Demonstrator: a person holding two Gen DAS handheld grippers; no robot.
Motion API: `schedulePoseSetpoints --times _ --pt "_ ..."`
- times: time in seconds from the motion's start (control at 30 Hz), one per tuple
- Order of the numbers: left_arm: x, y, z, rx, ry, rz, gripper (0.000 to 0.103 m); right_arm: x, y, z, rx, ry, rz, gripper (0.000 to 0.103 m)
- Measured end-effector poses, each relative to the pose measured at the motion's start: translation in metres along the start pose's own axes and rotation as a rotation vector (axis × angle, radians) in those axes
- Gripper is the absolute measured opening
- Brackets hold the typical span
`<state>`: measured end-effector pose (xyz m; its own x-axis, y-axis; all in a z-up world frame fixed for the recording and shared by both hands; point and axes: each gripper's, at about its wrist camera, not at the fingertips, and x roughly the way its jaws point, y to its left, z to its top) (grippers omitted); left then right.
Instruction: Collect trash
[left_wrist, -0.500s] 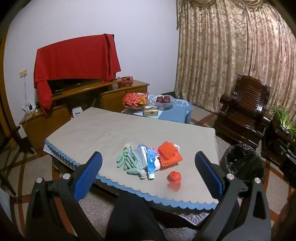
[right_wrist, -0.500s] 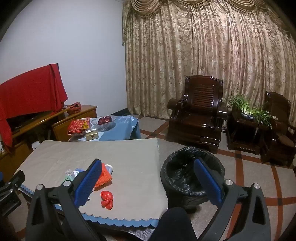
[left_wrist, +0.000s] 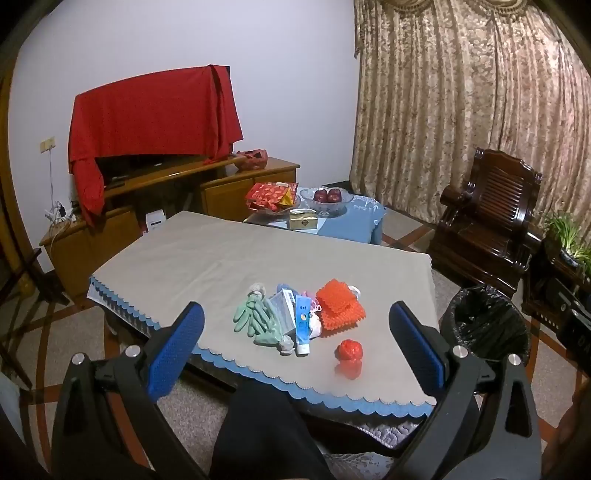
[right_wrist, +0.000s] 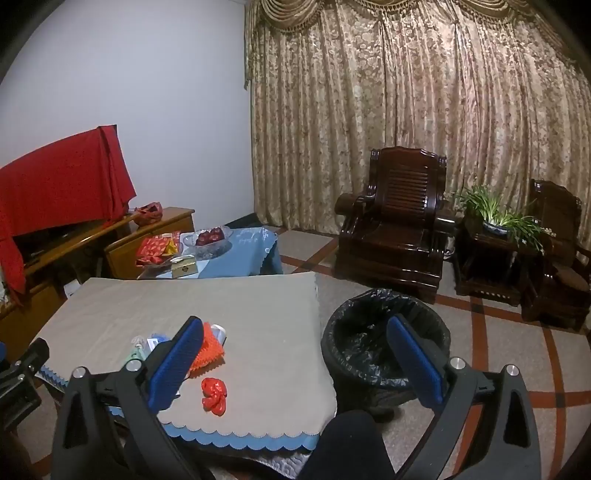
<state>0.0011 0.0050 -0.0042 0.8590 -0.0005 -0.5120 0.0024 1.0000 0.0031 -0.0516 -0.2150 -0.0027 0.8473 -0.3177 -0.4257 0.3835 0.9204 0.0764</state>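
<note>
Both tools wide open, nothing between jaws. Left tool (left_wrist: 295, 332) and right tool (right_wrist: 295, 347) held short of the tabletop (left_wrist: 207, 258), angled down, well apart from any item. Step in hand, by the look: start of task, approach phase, no trash picked up yet.

Nearest item: red crumpled wrapper (left_wrist: 349, 350), alone near front scalloped edge, clear on all sides. Easiest first pick, prob. for right tool since bin sits on that side.

Just behind: trash pile, items touching/overlapping: green gloves (left_wrist: 255, 320), small white box (left_wrist: 283, 309), blue-white tube (left_wrist: 302, 325) lying lengthwise toward front edge, orange foam net (left_wrist: 340, 305) at right of pile. Small white bits wedged between tube and net, can't tell what.

Right of tabletop, on floor: bin w/ black liner (right_wrist: 384, 343), mouth open, looks empty from here.

Next move needs: drop a tool to wrapper, straddle it, close gently (light, crushable, may slip), lift, swing right over bin rim, release. For pile: take outer pieces one at a time; gloves and net soft, likely to drag neighbours.

Farther back: side table w/ fruit bowl (left_wrist: 328, 197) and snack packs. Prob. not trash, leave.
</note>
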Motion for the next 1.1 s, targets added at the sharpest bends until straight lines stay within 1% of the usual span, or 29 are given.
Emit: schedulePoseSetpoints --times 0.13,0.2,0.33,0.4,0.5,1.1 --pt "0.002 0.001 -0.001 0.0 0.002 0.0 0.097 0.005 0.001 -0.004 -0.001 0.003 0.001 0.097" --pt "0.005 0.002 -0.004 -0.001 0.003 0.001 0.097 0.007 -0.001 -0.013 -0.001 0.004 0.002 0.097" --pt "0.01 0.008 -0.008 -0.001 0.005 0.002 0.097 0.009 -0.002 -0.015 -0.001 0.006 0.002 0.097" --pt "0.012 0.002 -0.008 -0.001 0.006 0.002 0.097 0.01 0.002 -0.016 -0.001 0.008 0.003 0.097" --pt "0.013 0.003 -0.009 -0.001 0.008 0.002 0.097 0.014 0.004 -0.021 -0.002 0.009 0.003 0.097" --pt "0.012 0.002 -0.007 -0.001 0.011 0.002 0.097 0.015 0.003 -0.02 0.0 0.014 0.003 0.097"
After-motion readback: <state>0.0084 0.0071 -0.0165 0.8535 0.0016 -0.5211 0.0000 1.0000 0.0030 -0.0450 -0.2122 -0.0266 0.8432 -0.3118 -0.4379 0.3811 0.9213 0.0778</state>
